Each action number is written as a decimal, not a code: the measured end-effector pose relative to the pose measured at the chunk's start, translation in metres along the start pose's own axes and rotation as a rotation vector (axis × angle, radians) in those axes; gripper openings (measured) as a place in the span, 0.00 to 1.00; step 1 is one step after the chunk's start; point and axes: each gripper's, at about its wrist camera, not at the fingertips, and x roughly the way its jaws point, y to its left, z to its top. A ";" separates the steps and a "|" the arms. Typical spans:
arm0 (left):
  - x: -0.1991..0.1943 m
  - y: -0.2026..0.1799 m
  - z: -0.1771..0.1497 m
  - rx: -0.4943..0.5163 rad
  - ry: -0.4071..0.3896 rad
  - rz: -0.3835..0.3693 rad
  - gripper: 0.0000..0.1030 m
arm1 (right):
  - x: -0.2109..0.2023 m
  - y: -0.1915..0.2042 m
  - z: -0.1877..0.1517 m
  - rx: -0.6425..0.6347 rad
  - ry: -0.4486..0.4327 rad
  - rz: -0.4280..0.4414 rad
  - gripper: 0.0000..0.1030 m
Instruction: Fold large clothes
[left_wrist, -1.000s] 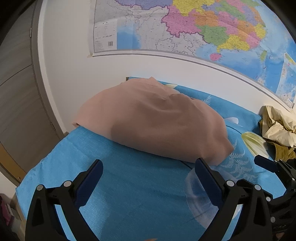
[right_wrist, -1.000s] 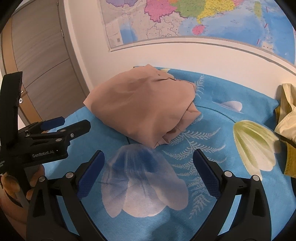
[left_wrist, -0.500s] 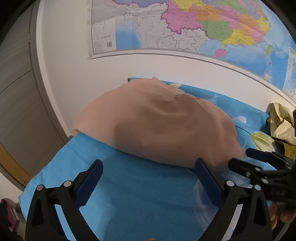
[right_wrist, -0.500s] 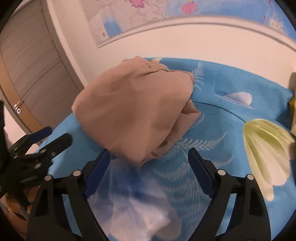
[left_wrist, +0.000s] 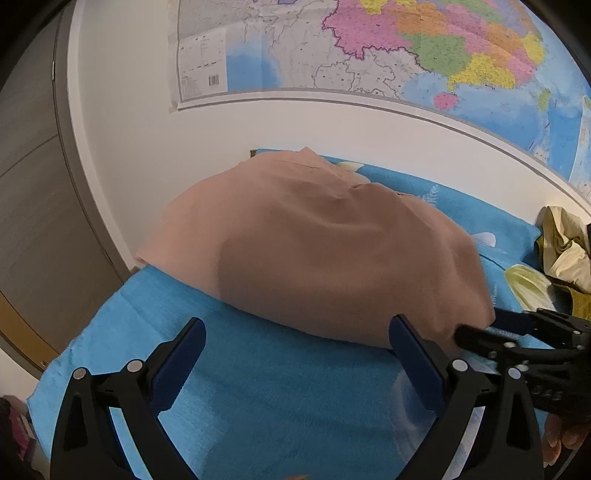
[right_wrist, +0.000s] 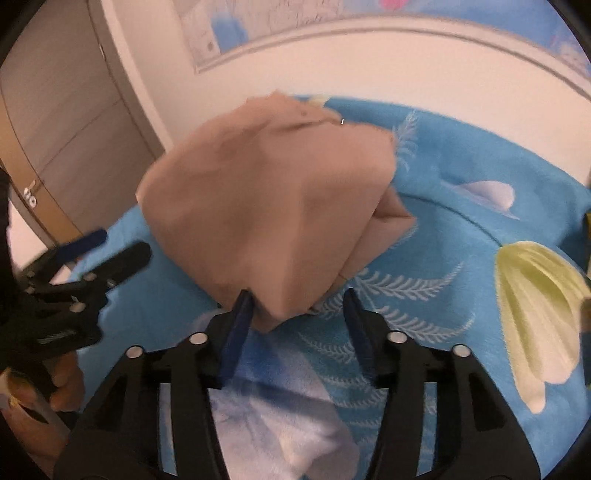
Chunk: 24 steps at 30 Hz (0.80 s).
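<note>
While closing, right claw (right_wrist: 297, 308) astride garment (right_wrist: 266, 206)

Two grippers were in sight — the left gripper (left_wrist: 295, 332) and the right gripper (right_wrist: 295, 306) — and each had two fingers with blue pads. One folded tan garment (left_wrist: 325, 251) lay on one blue flowered bedspread (left_wrist: 258, 387). One crumpled yellowish garment (left_wrist: 565, 247) sat at the far right edge, so there were two pieces of clothing in all. One wall map (left_wrist: 406, 48) hung above the bed. On the bedspread's print, the right wrist view showed one large yellow-green flower (right_wrist: 535, 314), one pale bluish-white flower (right_wrist: 280, 417) and one small white petal shape (right_wrist: 487, 195) — three blooms counted.
</note>
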 end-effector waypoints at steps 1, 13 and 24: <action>-0.001 0.000 -0.001 0.000 0.000 -0.005 0.93 | -0.006 0.001 -0.002 0.001 -0.014 -0.003 0.55; -0.015 -0.007 -0.007 -0.019 -0.002 -0.021 0.93 | -0.035 0.017 -0.017 -0.047 -0.089 -0.004 0.70; -0.033 -0.008 -0.016 -0.048 -0.013 -0.014 0.93 | -0.053 0.027 -0.027 -0.075 -0.133 -0.020 0.83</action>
